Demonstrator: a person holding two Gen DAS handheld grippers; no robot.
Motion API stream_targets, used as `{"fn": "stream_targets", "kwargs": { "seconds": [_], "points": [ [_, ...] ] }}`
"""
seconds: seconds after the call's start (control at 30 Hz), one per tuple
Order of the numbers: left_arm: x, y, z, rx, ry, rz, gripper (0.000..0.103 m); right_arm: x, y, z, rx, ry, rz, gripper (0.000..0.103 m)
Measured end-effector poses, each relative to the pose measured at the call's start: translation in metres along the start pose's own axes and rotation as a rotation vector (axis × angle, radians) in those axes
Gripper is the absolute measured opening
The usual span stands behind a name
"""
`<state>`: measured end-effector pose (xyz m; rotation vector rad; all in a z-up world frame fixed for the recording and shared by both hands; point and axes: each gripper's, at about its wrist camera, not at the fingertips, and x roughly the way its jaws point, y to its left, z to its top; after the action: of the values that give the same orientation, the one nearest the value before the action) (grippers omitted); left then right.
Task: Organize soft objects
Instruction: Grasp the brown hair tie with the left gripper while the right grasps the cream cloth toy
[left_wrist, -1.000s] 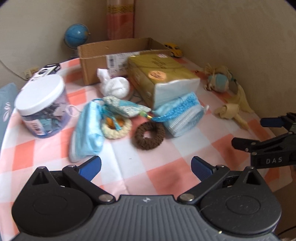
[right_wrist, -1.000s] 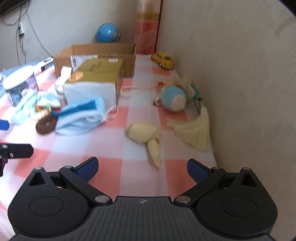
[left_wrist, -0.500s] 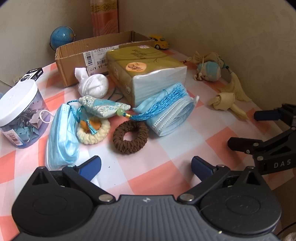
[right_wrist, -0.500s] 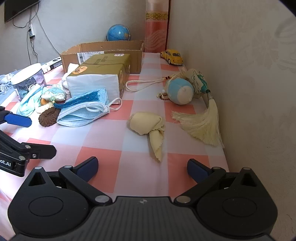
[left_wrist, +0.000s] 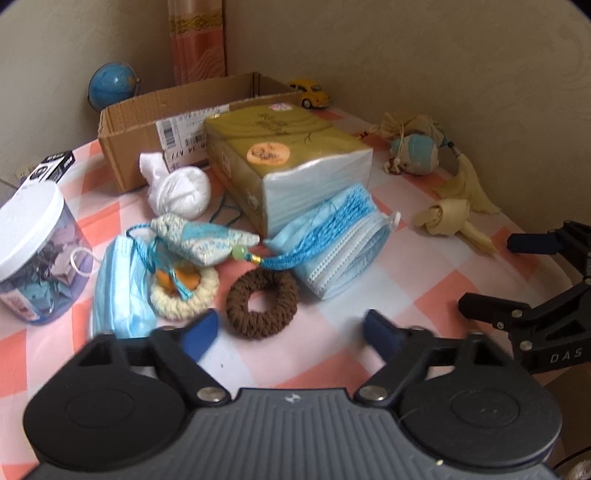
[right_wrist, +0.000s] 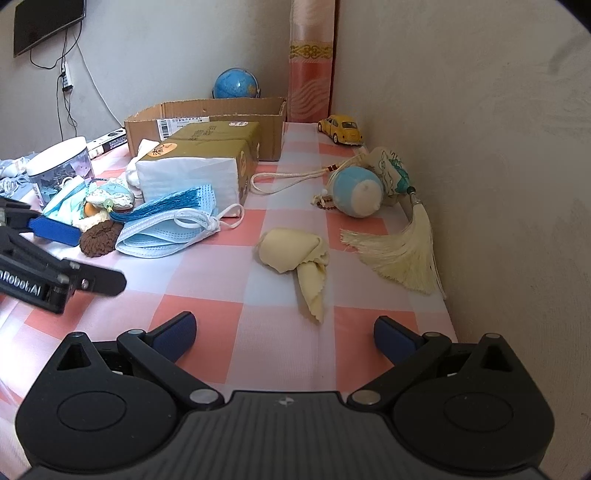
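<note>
A: Left to right, what's on the worktop (left_wrist: 332, 354)?
B: A white-lidded jar (left_wrist: 35, 254), a folded face mask (left_wrist: 118, 291), a cream scrunchie (left_wrist: 184, 291), a brown scrunchie (left_wrist: 262, 302), a mask stack (left_wrist: 343, 254) against the tissue pack (left_wrist: 288, 162), and a knotted yellow cloth (left_wrist: 447, 221).
A: Any writing?
B: "DAS" on the right gripper (left_wrist: 491, 273); "Robot.AI" on the left gripper's side in the right wrist view. The cardboard box (left_wrist: 147, 122) label is illegible.
A: Grippers?
B: The left gripper (left_wrist: 291, 332) is closing, nothing between its jaws, just before the brown scrunchie. The right one is spread, empty.
</note>
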<state>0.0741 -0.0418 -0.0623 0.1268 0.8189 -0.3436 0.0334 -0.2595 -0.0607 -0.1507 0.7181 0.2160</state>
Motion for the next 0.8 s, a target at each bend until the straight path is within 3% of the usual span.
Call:
{"fn": "stream_targets", "kwargs": {
  "seconds": [0.07,0.2,0.27,0.33,0.8],
  "points": [
    [-0.001,0.003,0.002,0.000,-0.003,-0.001,0.062,0.000,0.000,0.000,0.001,-0.002,-0.001,0.103],
    [0.000,0.009,0.001,0.009,-0.018,-0.002,0.058,-0.001,0.000,-0.001,0.001,-0.002,-0.001,0.103],
    [-0.001,0.010,0.002,0.013,-0.025,-0.004,0.043,-0.001,0.000,0.000,0.001,-0.001,-0.001,0.103],
    [-0.003,0.011,0.001,0.015,-0.024,-0.013,0.035,0.000,0.000,0.001,0.000,-0.001,0.000,0.103],
    [-0.030,0.017,-0.023,-0.020,-0.006,-0.038,0.036,0.029,0.011,0.028,-0.063,0.017,0.041,0.103]
  ]
}}
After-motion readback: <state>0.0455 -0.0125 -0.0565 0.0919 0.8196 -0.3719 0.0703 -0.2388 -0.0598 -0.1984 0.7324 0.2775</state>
